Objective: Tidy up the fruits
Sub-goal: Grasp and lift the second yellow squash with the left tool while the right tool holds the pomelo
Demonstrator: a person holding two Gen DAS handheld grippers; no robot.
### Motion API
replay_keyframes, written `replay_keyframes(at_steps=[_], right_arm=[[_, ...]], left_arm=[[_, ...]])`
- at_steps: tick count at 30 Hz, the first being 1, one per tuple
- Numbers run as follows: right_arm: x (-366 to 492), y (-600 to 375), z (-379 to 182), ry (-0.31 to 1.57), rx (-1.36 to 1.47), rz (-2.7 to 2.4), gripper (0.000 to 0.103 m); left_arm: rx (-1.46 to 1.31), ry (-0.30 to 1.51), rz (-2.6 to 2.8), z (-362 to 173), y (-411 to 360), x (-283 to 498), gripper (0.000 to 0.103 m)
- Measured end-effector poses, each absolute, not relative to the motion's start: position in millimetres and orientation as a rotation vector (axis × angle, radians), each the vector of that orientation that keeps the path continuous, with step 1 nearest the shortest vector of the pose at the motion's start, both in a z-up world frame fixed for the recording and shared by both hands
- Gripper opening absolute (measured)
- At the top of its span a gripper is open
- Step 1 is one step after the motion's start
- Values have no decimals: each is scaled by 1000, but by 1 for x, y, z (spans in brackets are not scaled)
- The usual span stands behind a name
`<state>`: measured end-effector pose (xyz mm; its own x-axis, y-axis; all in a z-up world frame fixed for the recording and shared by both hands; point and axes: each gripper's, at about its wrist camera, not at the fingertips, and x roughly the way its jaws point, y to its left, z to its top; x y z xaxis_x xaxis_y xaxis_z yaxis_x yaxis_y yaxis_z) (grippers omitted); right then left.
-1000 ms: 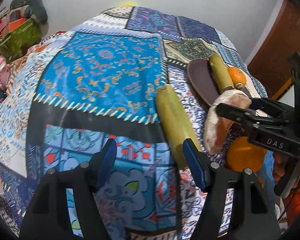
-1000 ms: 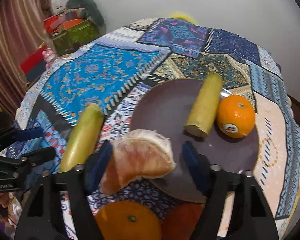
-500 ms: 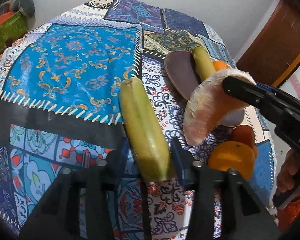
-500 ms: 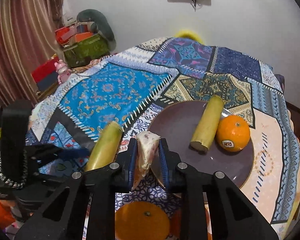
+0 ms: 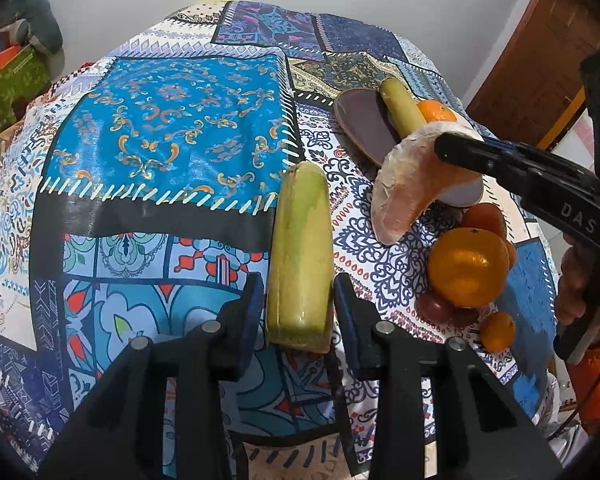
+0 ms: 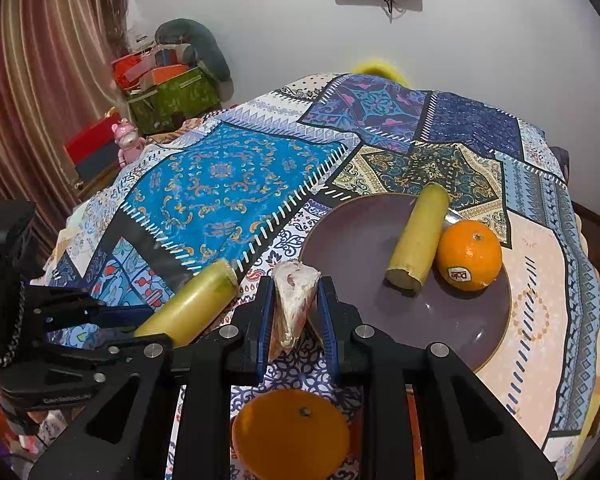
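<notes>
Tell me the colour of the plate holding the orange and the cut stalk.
The plate is a dull purple-brown, plain, no pattern. The right wrist view shows it best.

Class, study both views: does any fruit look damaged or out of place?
Yes. The pomelo wedge in the right gripper is peeled, membrane bare, unlike the whole orange on the plate.

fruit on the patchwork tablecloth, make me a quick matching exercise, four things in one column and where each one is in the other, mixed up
Things:
1. peeled pinkish pomelo wedge
2. orange with the Dole sticker
3. yellow-green sugarcane stick off the plate
4. unstickered orange nearest the camera

Places:
A. on the round purple plate
B. between the left gripper's fingers
C. clamped in the right gripper
D. on the cloth below the right gripper

Pairs: 1-C, 2-A, 3-B, 4-D
</notes>
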<state>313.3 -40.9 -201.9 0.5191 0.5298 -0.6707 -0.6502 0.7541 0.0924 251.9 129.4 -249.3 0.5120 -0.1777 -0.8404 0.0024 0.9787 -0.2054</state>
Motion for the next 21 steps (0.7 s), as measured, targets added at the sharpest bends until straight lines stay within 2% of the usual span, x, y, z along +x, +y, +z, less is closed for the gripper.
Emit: replay_keyframes(at_steps=[13, 21], right_arm=[[309, -66, -173, 681, -119, 700, 20], [306, -98, -153, 625, -96, 637, 20]], left_arm=[[-117, 1063, -65, -262, 109, 304, 36], [-119, 1039, -40, -253, 105, 298, 36]])
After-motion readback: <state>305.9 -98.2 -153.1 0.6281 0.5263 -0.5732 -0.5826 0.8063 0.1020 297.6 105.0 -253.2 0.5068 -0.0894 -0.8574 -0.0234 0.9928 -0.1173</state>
